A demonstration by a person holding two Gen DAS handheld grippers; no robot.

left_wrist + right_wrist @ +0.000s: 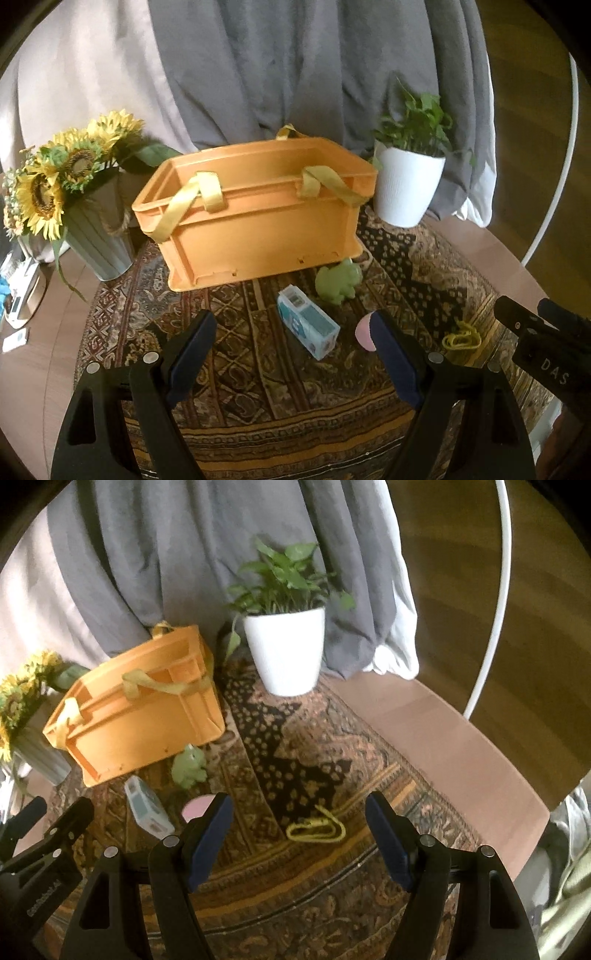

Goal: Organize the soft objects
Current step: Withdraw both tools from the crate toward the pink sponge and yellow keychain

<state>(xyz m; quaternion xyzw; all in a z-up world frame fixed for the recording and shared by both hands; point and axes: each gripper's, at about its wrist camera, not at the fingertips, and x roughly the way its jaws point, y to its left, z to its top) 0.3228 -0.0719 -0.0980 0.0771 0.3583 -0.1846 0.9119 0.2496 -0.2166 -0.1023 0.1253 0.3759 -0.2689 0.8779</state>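
Right tongs (299, 834), spread and empty, sit just behind a yellow-green cord loop (316, 829) lying crosswise on the patterned rug; left tongs (291, 350), also spread, are farther, prob. facing the blue-white carton (308, 323).

The crate (258, 225) is orange with yellow straps (184, 203). Before it lie a pale green frog toy (338, 282), a light blue packet (308, 323), a pink disc (364, 330) and a yellow-green cord (316, 829), all on a brown paisley-patterned rug (258, 387).
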